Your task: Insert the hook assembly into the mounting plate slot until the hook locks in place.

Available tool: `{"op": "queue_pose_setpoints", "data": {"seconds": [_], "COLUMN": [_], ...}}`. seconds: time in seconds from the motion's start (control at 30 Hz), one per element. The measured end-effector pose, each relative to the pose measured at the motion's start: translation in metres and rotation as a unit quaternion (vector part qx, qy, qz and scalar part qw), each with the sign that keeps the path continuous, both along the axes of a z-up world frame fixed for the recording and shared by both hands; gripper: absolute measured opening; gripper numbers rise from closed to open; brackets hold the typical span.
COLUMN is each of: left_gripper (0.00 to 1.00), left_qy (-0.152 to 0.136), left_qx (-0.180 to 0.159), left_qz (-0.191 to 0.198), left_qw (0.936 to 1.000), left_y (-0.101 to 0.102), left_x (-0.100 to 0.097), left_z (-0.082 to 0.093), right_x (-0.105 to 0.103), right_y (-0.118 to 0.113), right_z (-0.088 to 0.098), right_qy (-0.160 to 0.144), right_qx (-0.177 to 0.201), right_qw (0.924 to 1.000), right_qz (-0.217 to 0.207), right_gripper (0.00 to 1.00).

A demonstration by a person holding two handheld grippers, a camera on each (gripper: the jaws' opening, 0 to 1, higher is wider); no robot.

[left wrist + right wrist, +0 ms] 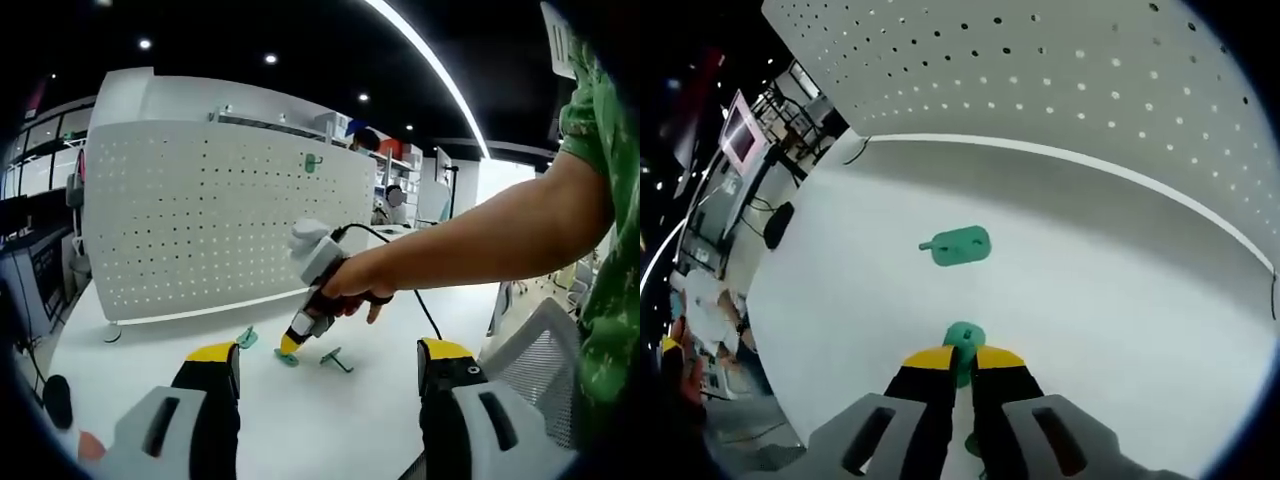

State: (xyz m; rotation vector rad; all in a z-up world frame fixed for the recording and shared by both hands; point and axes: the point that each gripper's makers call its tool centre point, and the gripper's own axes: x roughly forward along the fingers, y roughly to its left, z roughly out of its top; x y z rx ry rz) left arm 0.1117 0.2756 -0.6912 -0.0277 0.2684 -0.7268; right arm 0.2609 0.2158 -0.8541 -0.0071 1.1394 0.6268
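Observation:
A white perforated mounting plate [230,210] stands upright at the back of the white table [340,420], with one green hook [312,161] hung near its top right. My left gripper [330,355] is open, hovering over the table. A person's hand brings my right gripper [291,343] down onto a green hook piece [287,358]. Two more green hooks [337,359] [246,338] lie beside it. In the right gripper view, my right gripper [963,358] is shut on the green hook piece [963,335] at table level. Another green hook [962,245] lies ahead, before the plate [1090,80].
A mesh chair [545,340] stands at the table's right edge. A small black object [57,400] lies near the left edge, and a similar dark object [777,225] lies by the edge in the right gripper view. Desks, a monitor [740,130] and people are behind.

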Motion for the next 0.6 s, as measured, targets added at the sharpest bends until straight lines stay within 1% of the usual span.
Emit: {"op": "queue_pose_setpoints", "data": {"seconds": [0.37, 0.6], "left_gripper": [0.74, 0.74], "left_qy": [0.001, 0.001], "left_qx": [-0.001, 0.000], "left_qz": [0.002, 0.002], "left_qw": [1.0000, 1.0000], "left_y": [0.0009, 0.0009], "left_x": [0.0004, 0.0006], "left_z": [-0.0003, -0.0006], "right_x": [0.0016, 0.0037], "right_y": [0.0018, 0.0002], "right_z": [0.0000, 0.0013], "right_qy": [-0.002, -0.018], "right_qx": [0.004, 0.007], "right_qw": [1.0000, 0.9998], "right_qz": [0.002, 0.001], "right_gripper": [0.02, 0.02]}}
